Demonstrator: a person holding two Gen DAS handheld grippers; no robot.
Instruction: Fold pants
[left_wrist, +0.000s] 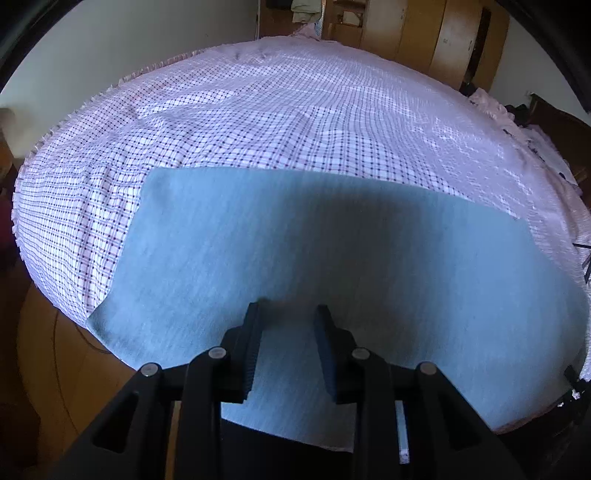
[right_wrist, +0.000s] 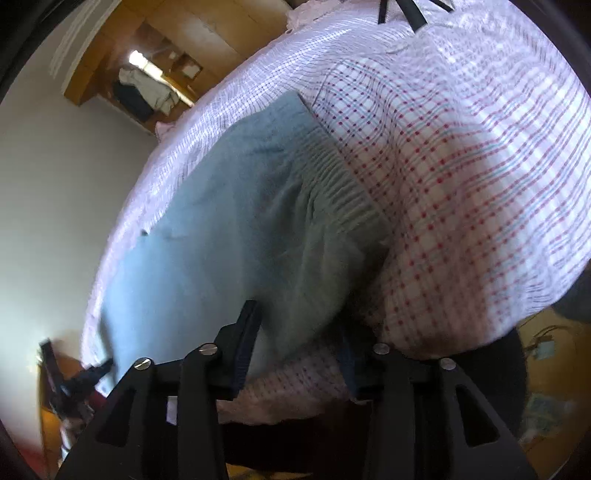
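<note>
Light blue pants (left_wrist: 332, 251) lie flat on a bed with a pink checked sheet (left_wrist: 258, 110). My left gripper (left_wrist: 290, 308) is open just above the near part of the cloth, holding nothing. In the right wrist view the pants (right_wrist: 221, 229) stretch away, with their gathered elastic waistband (right_wrist: 343, 173) toward the right. My right gripper (right_wrist: 299, 325) is open over the near waist corner of the pants, at the bed's edge; its right finger is partly hidden behind cloth.
Wooden wardrobes (left_wrist: 424, 33) stand beyond the bed. A white wall (right_wrist: 55, 184) lies past the bed's far side. Wooden floor (left_wrist: 55, 350) shows at the left. A dark tripod leg (right_wrist: 410, 11) rests on the bed's far part.
</note>
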